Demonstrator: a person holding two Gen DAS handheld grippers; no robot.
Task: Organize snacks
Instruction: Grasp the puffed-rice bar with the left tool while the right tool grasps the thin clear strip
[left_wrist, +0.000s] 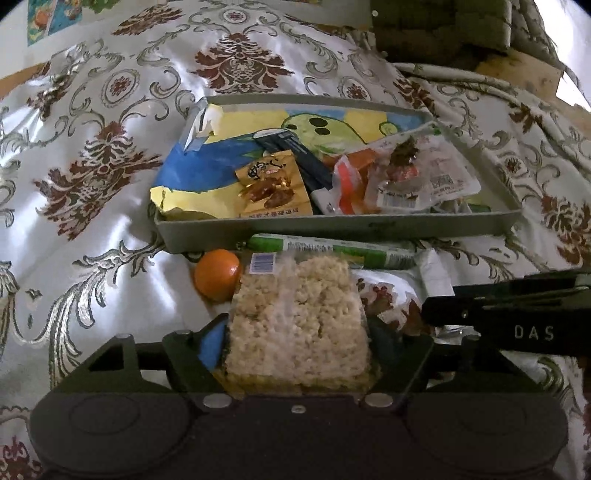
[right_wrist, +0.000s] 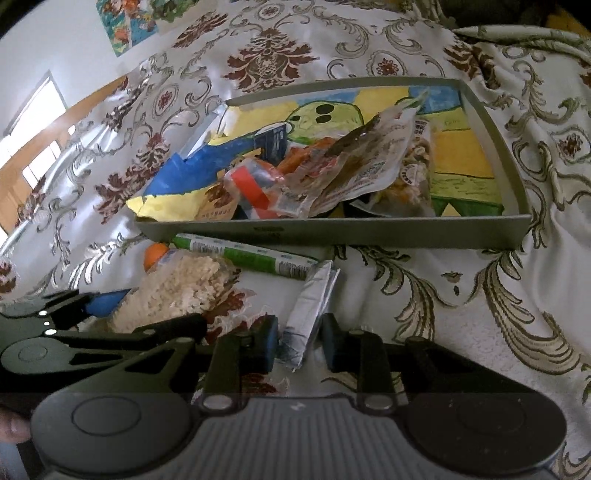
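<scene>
A clear packet of puffed rice cake (left_wrist: 295, 317) lies on the patterned cloth in front of the grey tray (left_wrist: 332, 226). My left gripper (left_wrist: 299, 334) is shut on its near end, with a blue pad (left_wrist: 211, 347) against its left side. To its right, my right gripper (right_wrist: 300, 341) is shut on a slim silver sachet (right_wrist: 310, 306). A green-and-white tube (left_wrist: 332, 248) and a small orange (left_wrist: 216, 275) rest against the tray's front wall. The tray (right_wrist: 332, 233) holds a large yellow-and-blue bag (left_wrist: 207, 173), a brown snack packet (left_wrist: 273, 184) and several clear wrapped snacks.
A white cloth with brown and grey floral pattern (left_wrist: 110, 147) covers the whole surface and is rumpled at the right. A dark stack of boxes (left_wrist: 443, 29) stands at the far right. The two grippers sit close side by side; a fingertip (right_wrist: 14, 428) shows at the lower left.
</scene>
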